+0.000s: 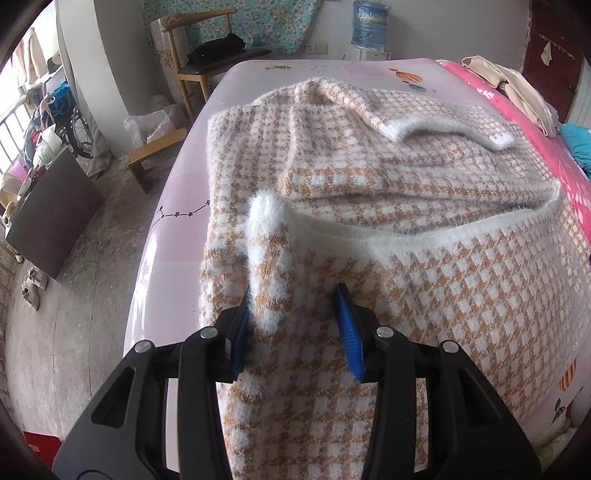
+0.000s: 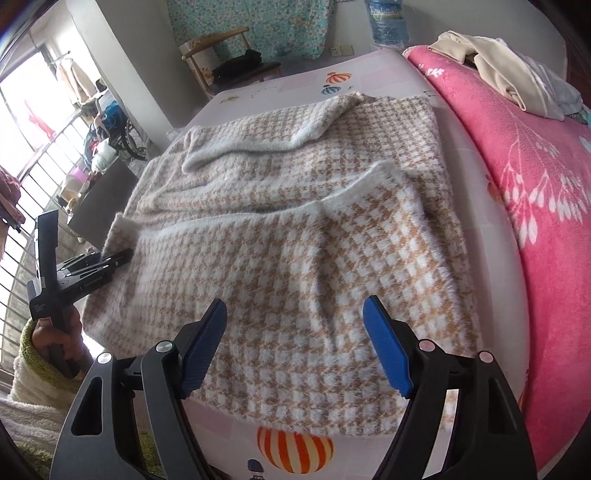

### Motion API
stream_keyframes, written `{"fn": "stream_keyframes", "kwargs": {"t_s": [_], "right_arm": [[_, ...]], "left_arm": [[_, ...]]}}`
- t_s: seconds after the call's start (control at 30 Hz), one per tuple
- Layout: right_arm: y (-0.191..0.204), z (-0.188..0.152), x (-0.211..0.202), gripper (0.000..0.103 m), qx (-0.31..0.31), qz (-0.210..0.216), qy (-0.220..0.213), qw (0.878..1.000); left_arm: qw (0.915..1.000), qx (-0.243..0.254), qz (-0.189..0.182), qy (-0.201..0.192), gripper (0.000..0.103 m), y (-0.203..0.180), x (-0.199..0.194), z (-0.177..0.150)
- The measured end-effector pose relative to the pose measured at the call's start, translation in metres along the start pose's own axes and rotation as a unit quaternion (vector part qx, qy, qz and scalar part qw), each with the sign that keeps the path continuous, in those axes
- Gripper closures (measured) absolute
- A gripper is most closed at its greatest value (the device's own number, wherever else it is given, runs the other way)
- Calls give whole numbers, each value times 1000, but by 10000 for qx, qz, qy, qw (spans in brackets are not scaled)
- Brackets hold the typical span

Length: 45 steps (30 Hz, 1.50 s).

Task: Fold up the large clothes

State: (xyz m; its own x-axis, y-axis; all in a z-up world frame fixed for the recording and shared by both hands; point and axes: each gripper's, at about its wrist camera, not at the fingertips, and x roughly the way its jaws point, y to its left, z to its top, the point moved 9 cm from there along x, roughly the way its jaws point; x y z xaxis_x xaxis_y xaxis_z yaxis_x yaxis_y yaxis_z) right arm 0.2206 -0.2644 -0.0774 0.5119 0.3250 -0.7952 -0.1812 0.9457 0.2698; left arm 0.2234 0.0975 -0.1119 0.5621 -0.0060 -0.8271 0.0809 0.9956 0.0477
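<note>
A fuzzy tan-and-white checked sweater (image 1: 406,295) (image 2: 295,229) lies spread on the bed's pale pink sheet (image 1: 229,92), with one sleeve (image 1: 388,110) folded across its far part. My left gripper (image 1: 293,291) is at the sweater's left edge, shut on a bunched fold (image 1: 269,229) that stands up between its blue pads. The right wrist view shows this left gripper (image 2: 125,254) held by a hand in a green-cuffed sleeve. My right gripper (image 2: 295,301) hovers open over the sweater's near hem, with only flat fabric below its pads.
A bright pink floral blanket (image 2: 535,221) covers the bed's right side, with a heap of beige clothes (image 2: 491,66) at its far end. Beyond the bed stand a wooden chair (image 1: 199,55) and a water bottle (image 1: 369,26). Left of the bed is concrete floor (image 1: 92,277) with a dark box (image 1: 55,214).
</note>
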Motion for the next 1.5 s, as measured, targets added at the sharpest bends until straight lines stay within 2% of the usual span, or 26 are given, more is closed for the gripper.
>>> {"fn": "stream_keyframes", "kwargs": {"t_s": [0.13, 0.3, 0.5, 0.7, 0.83, 1.13, 1.3, 1.5], "right_arm": [[-32, 14, -7, 37, 204, -181, -149, 9995], [-54, 35, 4, 51, 291, -125, -167, 9994], [-75, 51, 41, 58, 436, -158, 113, 9989], [-72, 40, 50, 69, 547, 108, 386, 9977], [-68, 28, 51, 72, 350, -136, 521, 9979], [-68, 43, 63, 74, 249, -335, 486, 9979], [-61, 41, 62, 78, 59, -530, 492, 9974], [-57, 41, 64, 79, -174, -803, 486, 9954]], "left_arm": [[10000, -14, 61, 14, 62, -1, 0, 0], [9999, -53, 116, 33, 61, -1, 1, 0], [9998, -146, 120, 63, 61, -1, 2, 1], [9997, -170, 109, 106, 61, -1, 2, 2], [9996, -202, 104, 143, 61, 0, 3, 2], [9995, -193, 148, 190, 61, 0, 3, 3], [9995, -187, 149, 188, 61, 0, 4, 2], [9995, -190, 153, 189, 61, -1, 4, 2]]}}
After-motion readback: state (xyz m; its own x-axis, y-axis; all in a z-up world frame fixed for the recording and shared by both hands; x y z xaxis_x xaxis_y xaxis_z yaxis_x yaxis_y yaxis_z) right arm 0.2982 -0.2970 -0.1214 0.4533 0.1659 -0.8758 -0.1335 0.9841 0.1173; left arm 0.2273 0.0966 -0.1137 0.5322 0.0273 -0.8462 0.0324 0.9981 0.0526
